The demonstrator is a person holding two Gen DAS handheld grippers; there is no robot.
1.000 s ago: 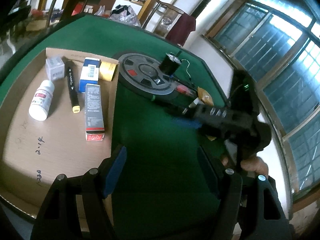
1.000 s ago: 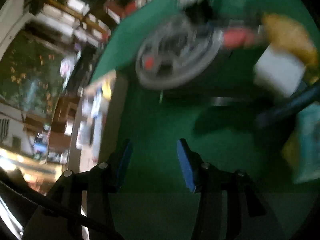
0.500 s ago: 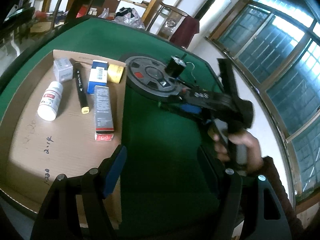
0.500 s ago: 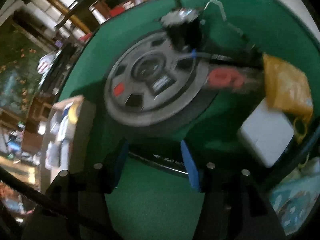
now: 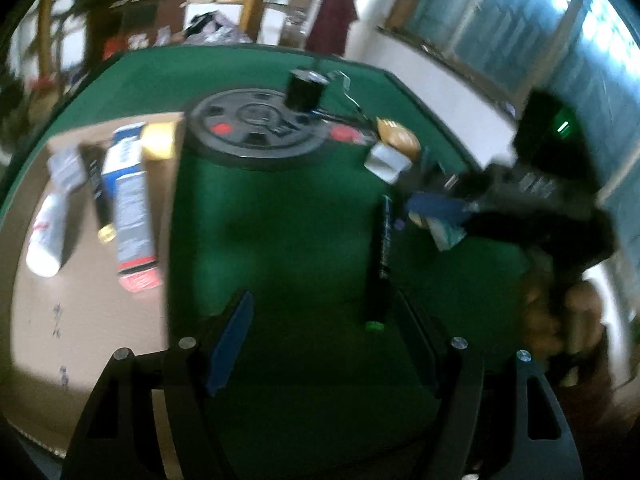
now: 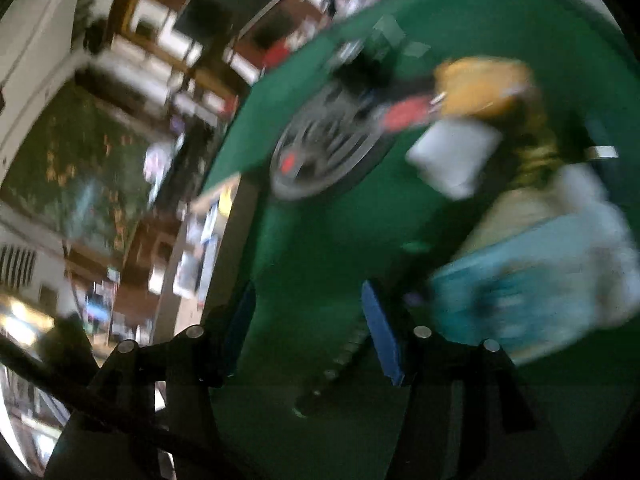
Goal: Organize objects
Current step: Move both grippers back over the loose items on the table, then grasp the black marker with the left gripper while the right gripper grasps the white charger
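Note:
A black marker with a green cap (image 5: 379, 264) lies loose on the green table, just ahead of my left gripper's right finger. My left gripper (image 5: 320, 320) is open and empty above the cloth. My right gripper (image 6: 308, 312) is open and empty; it shows in the left wrist view (image 5: 440, 204) at the right, near a teal packet (image 6: 520, 292). The marker (image 6: 332, 368) lies low between the right gripper's fingers. A cardboard sheet (image 5: 80, 320) at the left holds a white bottle (image 5: 46, 236), a black marker (image 5: 96, 192) and several boxes.
A grey weight plate (image 5: 256, 124) with a black cylinder (image 5: 304, 88) sits at the table's far middle. A white box (image 5: 384, 160), a yellow bag (image 5: 396, 136) and a red item (image 5: 344, 134) lie at the right. Both views are blurred.
The right gripper has swung back to the right by the packets, and the green-capped marker now lies free on the cloth. The left gripper has shifted right.

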